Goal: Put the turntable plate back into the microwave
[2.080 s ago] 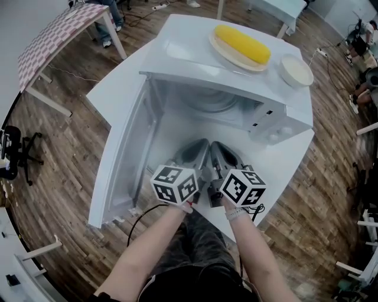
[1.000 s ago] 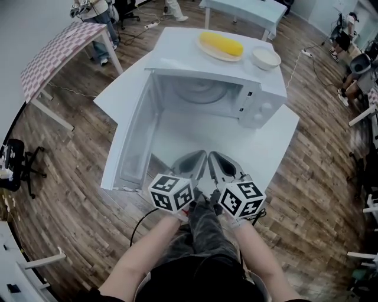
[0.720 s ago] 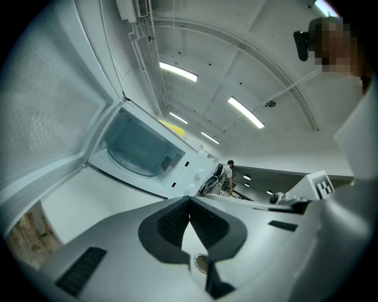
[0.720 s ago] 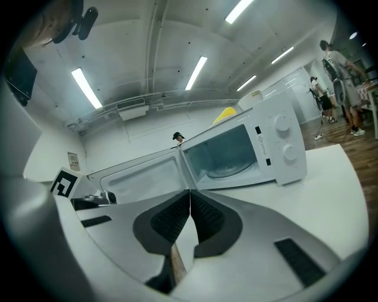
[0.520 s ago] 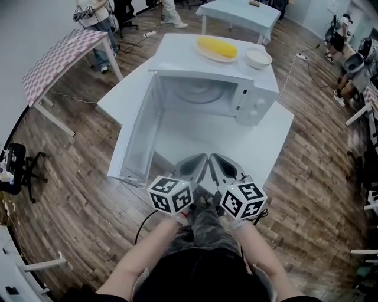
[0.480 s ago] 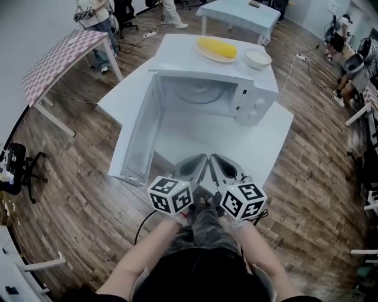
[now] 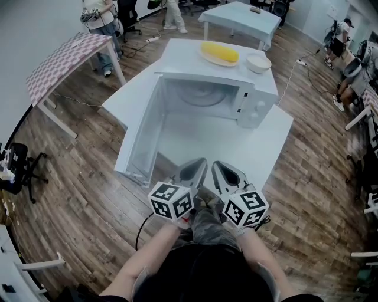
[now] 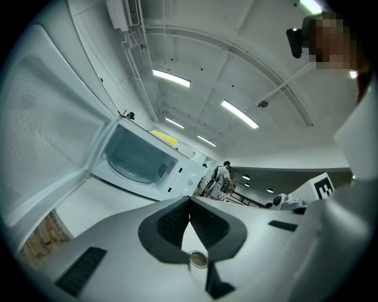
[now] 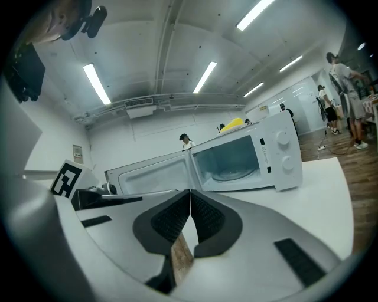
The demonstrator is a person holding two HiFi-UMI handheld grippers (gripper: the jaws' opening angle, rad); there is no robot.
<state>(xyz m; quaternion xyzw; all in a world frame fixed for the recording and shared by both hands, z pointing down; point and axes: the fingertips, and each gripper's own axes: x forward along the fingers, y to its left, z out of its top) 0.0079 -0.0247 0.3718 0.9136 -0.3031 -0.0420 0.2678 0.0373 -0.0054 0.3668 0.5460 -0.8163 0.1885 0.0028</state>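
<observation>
The white microwave [image 7: 221,97] stands on a white table [image 7: 260,150] with its door [image 7: 139,133] swung wide open to the left. The glass turntable plate [image 7: 202,94] lies inside on the cavity floor; it also shows in the left gripper view as the plate [image 8: 133,171] and in the right gripper view as the plate [image 9: 231,174]. My left gripper [image 7: 199,163] and right gripper [image 7: 216,165] are side by side at the table's near edge, well short of the microwave. Both are shut with nothing held, as seen for the left gripper [image 8: 189,202] and the right gripper [image 9: 190,196].
On top of the microwave sit a plate with a yellow corn cob [image 7: 220,53] and a white bowl [image 7: 258,62]. A checkered table [image 7: 56,59] stands at the left, another pale table [image 7: 239,15] behind. People stand at the room's far edges. Wooden floor surrounds the table.
Both grippers have drawn back from the microwave toward the table's near edge, staying shut and side by side. The microwave looks smaller and farther off.
</observation>
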